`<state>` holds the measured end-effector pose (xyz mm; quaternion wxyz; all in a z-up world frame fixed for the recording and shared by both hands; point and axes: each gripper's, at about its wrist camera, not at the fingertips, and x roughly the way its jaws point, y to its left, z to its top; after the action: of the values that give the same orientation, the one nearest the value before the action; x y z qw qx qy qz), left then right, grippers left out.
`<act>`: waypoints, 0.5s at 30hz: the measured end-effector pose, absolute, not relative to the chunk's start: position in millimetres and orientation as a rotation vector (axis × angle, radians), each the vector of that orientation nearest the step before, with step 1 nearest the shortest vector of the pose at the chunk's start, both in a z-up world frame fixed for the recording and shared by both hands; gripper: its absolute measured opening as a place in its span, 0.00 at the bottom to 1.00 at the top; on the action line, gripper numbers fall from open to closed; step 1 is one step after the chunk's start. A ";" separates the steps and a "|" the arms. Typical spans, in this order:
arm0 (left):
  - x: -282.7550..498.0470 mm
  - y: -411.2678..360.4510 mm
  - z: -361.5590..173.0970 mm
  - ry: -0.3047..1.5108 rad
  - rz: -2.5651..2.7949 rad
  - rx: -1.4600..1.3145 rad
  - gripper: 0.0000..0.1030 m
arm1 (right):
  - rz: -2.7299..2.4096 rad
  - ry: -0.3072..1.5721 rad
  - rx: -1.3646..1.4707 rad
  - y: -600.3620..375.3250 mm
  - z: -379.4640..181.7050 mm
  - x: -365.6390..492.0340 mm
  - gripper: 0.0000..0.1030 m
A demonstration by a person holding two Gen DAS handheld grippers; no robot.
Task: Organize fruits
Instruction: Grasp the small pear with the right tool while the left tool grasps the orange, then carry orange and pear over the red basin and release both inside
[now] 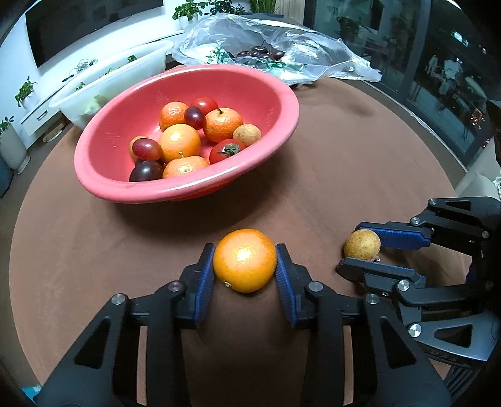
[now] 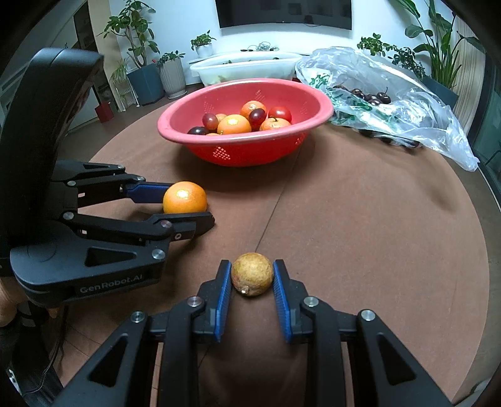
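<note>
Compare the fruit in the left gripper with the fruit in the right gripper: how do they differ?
The orange is bright, glossy and larger; the longan is dull tan, speckled and smaller. The left gripper stands wider round the orange than the right gripper round the longan. Both are round and pinched between blue pads, low over the brown table.

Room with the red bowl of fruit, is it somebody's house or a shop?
Most likely a home living room: a dark TV hangs on the wall, potted plants stand on the floor, and the red bowl sits on a round brown table.
</note>
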<state>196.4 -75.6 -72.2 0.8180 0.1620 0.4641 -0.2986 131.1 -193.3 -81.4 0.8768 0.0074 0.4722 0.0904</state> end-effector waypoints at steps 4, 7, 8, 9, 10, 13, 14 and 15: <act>196.4 -74.2 -72.5 0.986 -0.640 0.331 0.34 | 0.189 0.985 0.015 -193.3 -81.6 131.0 0.29; 195.3 -71.3 -70.7 0.978 -0.638 0.320 0.34 | 0.188 0.985 0.015 -193.2 -81.7 130.9 0.29; 194.4 -70.1 -69.8 0.975 -0.638 0.315 0.34 | 0.188 0.985 0.015 -193.2 -81.7 130.9 0.28; 193.5 -68.7 -68.8 0.972 -0.638 0.310 0.34 | 0.188 0.985 0.016 -193.1 -81.8 130.9 0.29; 191.8 -66.2 -67.2 0.968 -0.637 0.305 0.34 | 0.188 0.985 0.016 -193.0 -81.8 130.8 0.28; 186.7 -60.0 -61.6 0.957 -0.636 0.282 0.34 | 0.187 0.986 0.017 -192.9 -81.7 131.0 0.28; 184.4 -57.9 -59.8 0.953 -0.636 0.275 0.34 | 0.188 0.987 0.018 -192.8 -81.8 131.1 0.28; 181.5 -55.3 -57.7 0.948 -0.636 0.267 0.34 | 0.188 0.987 0.018 -192.7 -81.7 131.2 0.28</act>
<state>181.5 -55.3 -57.7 0.8331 0.1259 0.4474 -0.2999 131.2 -192.7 -81.7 0.8763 0.0087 0.4732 0.0903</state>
